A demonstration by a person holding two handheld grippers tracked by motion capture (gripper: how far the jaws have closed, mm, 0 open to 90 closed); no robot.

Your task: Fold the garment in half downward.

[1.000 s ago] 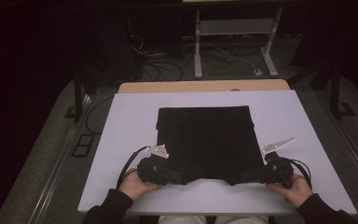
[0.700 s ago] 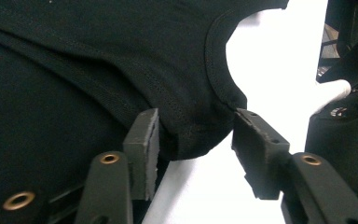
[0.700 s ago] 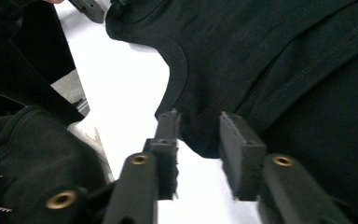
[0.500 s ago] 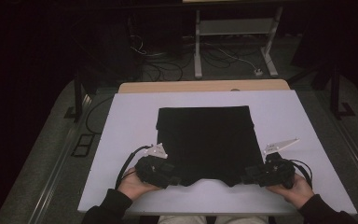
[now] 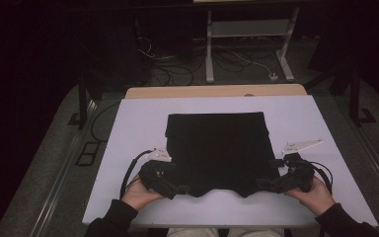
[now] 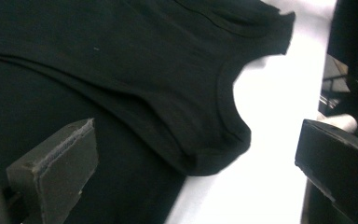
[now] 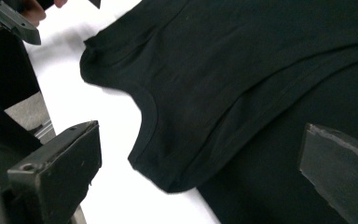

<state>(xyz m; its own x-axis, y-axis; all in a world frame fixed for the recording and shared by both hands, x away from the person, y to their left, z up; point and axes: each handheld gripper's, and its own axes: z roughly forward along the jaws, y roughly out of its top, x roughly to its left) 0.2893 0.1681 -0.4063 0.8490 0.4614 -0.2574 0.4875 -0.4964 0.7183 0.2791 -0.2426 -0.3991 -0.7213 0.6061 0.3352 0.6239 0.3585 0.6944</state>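
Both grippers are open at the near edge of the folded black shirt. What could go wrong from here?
1. The left gripper and right gripper have just been opening beside the black shirt; a pad could snag the loose near edge on withdrawal and undo the fold.
2. That edge lies close to the table front and might get dragged off.

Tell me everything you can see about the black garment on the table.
The black garment lies folded flat on the white table, looking like thin, matte knit fabric. Its far edge is straight; its near edge shows a curved, banded neckline between two shoulder corners. A hem or fold line crosses it. The left tool and right tool sit at those corners, jaws just opened wide and not pressing the cloth.
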